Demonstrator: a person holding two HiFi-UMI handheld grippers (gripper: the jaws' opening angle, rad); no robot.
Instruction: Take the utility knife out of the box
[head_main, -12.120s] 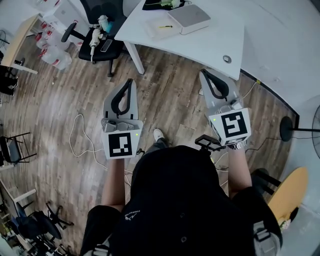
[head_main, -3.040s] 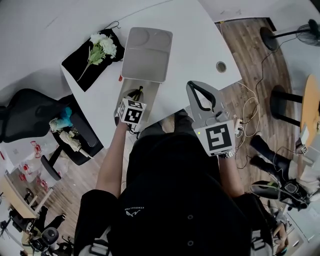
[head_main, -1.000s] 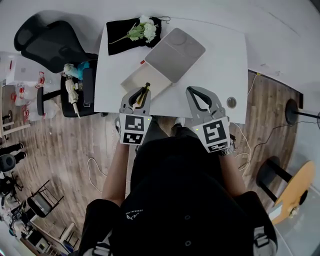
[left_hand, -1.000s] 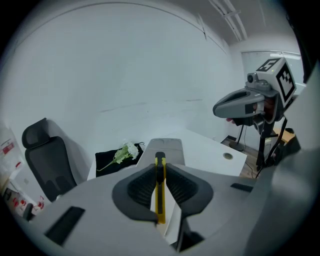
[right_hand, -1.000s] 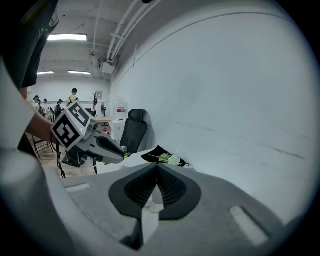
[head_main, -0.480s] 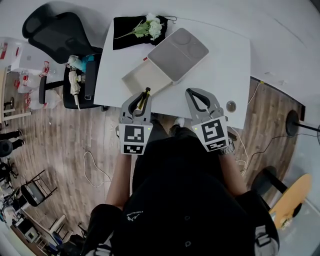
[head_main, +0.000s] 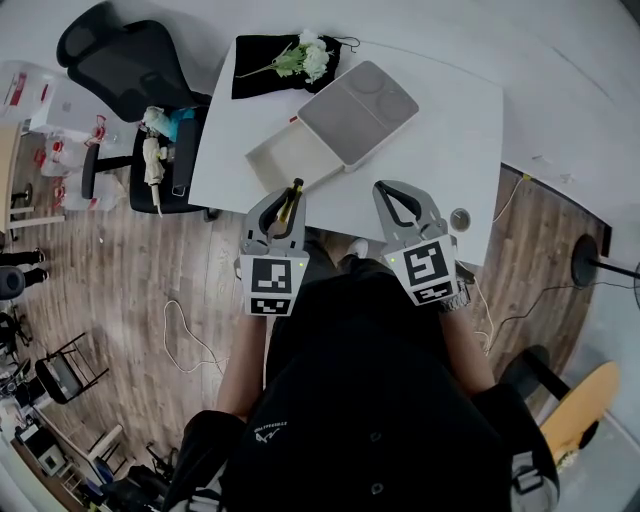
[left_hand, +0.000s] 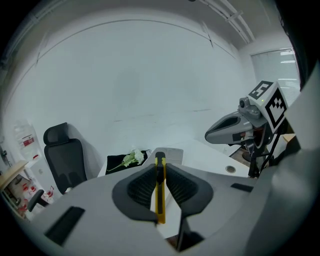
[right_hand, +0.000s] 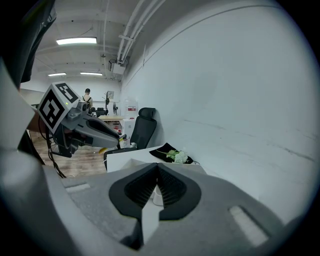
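The left tool (head_main: 283, 197) is clamped on the utility knife (head_main: 291, 202). In the left gripper view the yellow and black handle (left_hand: 160, 192) stands on edge between the ribbed pads (left_hand: 142, 187), running along the jaws with its dark end poking out past the tips. From the head view the knife is outside the box (head_main: 284, 160), held over the near edge of the white worktop (head_main: 450, 130) just beside the box's near corner and pointing towards it. The box is a pale, shallow tray lying open, and the part of its inside that can be seen is bare. Its grey lid (head_main: 358, 100) lies flat against the far side, and two round impressions show on the upturned face. The right tool (head_main: 393, 188) is held beside the left one over the same worktop edge, apart from the box. In the right gripper view its jaws are pressed together at the tips (right_hand: 157, 169) with nothing between them. At the far corner of the worktop lies a black cloth (head_main: 262, 82) with a sprig of white flowers (head_main: 312, 60) on it. A black office chair (head_main: 125, 65) stands off the worktop's left side.
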